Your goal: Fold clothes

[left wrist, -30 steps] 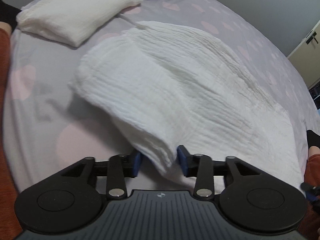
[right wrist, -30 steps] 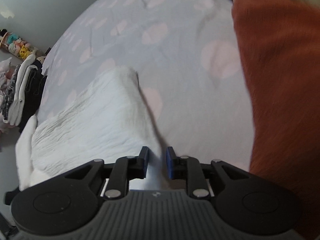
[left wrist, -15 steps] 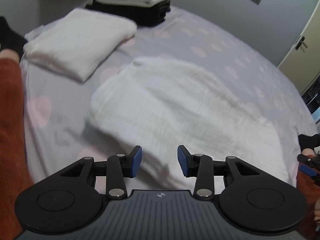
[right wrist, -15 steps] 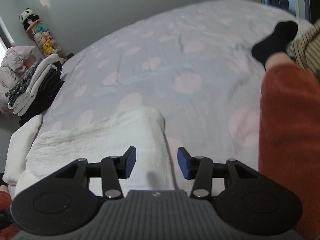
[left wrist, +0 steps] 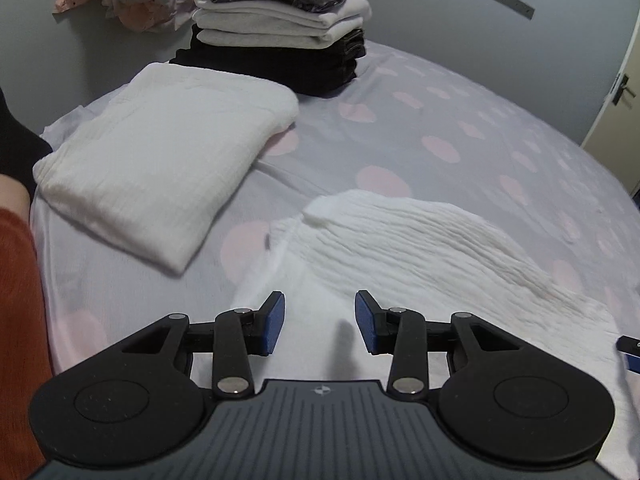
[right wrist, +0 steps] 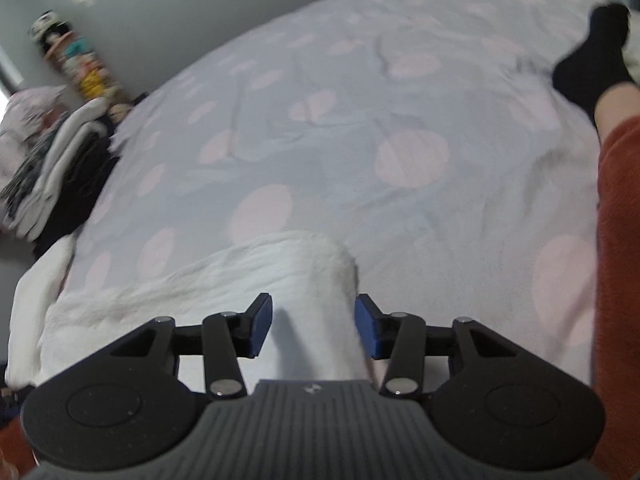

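Left gripper (left wrist: 320,322) and right gripper (right wrist: 314,326) spread, pinching nothing — white garment (left wrist: 420,240) lying lower centre. Risk: thick springy fold creeping open; regrasping could drag layers askew.

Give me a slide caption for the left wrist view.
Left gripper, jaws open, over a white crinkled cloth on the dotted bedsheet, beside a folded white cloth.

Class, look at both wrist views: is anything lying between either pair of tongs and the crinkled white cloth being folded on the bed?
Nothing visible. The left tongs and the right tongs both stand open directly over the crinkled white cloth, with only bare fabric between their pads.
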Demonstrator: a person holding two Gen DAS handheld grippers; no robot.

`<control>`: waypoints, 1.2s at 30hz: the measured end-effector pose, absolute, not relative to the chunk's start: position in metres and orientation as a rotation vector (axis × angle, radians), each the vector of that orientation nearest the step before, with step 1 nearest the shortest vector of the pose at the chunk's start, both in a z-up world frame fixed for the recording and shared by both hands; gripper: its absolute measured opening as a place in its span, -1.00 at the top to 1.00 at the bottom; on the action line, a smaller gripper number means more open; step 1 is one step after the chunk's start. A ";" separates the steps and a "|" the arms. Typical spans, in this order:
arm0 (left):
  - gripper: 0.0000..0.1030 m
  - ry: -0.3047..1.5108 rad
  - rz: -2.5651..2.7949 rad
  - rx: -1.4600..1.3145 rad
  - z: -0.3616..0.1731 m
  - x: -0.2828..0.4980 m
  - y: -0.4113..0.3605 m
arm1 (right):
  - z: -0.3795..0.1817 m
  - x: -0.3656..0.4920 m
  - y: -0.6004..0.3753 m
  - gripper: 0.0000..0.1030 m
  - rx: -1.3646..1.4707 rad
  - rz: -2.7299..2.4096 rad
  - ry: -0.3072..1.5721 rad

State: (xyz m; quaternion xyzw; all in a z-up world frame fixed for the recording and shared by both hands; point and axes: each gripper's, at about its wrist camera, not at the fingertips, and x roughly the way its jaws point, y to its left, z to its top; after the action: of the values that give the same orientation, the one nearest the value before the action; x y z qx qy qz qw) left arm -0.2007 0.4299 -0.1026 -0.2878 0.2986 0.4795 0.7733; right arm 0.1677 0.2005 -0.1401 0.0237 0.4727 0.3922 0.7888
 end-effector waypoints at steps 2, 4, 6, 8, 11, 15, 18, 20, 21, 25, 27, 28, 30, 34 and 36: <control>0.12 0.650 1.053 -0.601 -0.107 -0.199 0.438 | -0.148 0.176 0.208 0.04 0.085 0.825 1.071; 0.12 0.654 1.056 -0.601 -0.115 -0.199 0.444 | -0.155 0.179 0.217 0.02 0.111 0.821 1.107; 0.12 0.670 1.058 -0.621 -0.125 -0.201 0.448 | -0.158 0.175 0.225 -0.08 0.092 0.827 1.095; 0.12 0.682 1.060 -0.622 -0.133 -0.203 0.449 | -0.157 0.169 0.233 -0.08 0.046 0.825 1.072; 0.11 0.699 1.053 -0.605 -0.135 -0.202 0.448 | -0.154 0.164 0.244 0.18 -0.016 0.809 1.047; 0.09 0.697 1.043 -0.628 -0.136 -0.207 0.450 | -0.145 0.156 0.257 0.64 -0.095 0.815 1.009; 0.01 0.695 1.036 -0.657 -0.138 -0.211 0.452 | -0.132 0.150 0.261 0.68 -0.149 0.789 0.926; 0.01 0.692 1.030 -0.675 -0.138 -0.212 0.453 | -0.128 0.155 0.261 0.68 -0.132 0.761 0.900; 0.00 0.692 1.029 -0.678 -0.139 -0.212 0.453 | -0.132 0.157 0.264 0.68 -0.145 0.759 0.911; -0.01 0.684 1.031 -0.671 -0.139 -0.214 0.450 | -0.148 0.161 0.276 0.61 -0.208 0.757 0.949; -0.01 0.667 1.033 -0.670 -0.136 -0.216 0.448 | -0.144 0.166 0.269 0.42 -0.157 0.744 0.976; -0.01 0.655 1.034 -0.672 -0.135 -0.218 0.448 | -0.142 0.168 0.266 0.35 -0.130 0.738 0.989; 0.00 0.631 1.035 -0.678 -0.131 -0.222 0.447 | -0.131 0.169 0.252 0.34 -0.077 0.740 0.996; 0.04 0.579 1.025 -0.707 -0.124 -0.232 0.447 | -0.113 0.163 0.220 0.28 -0.033 0.785 1.025; 0.04 0.559 1.016 -0.722 -0.121 -0.236 0.447 | -0.108 0.157 0.206 0.20 -0.028 0.812 1.044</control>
State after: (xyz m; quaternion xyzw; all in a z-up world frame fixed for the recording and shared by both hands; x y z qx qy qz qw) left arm -0.2362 0.4467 -0.1215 -0.3337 0.2584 0.4695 0.7755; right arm 0.1567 0.2063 -0.1082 -0.0130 0.4847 0.3770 0.7891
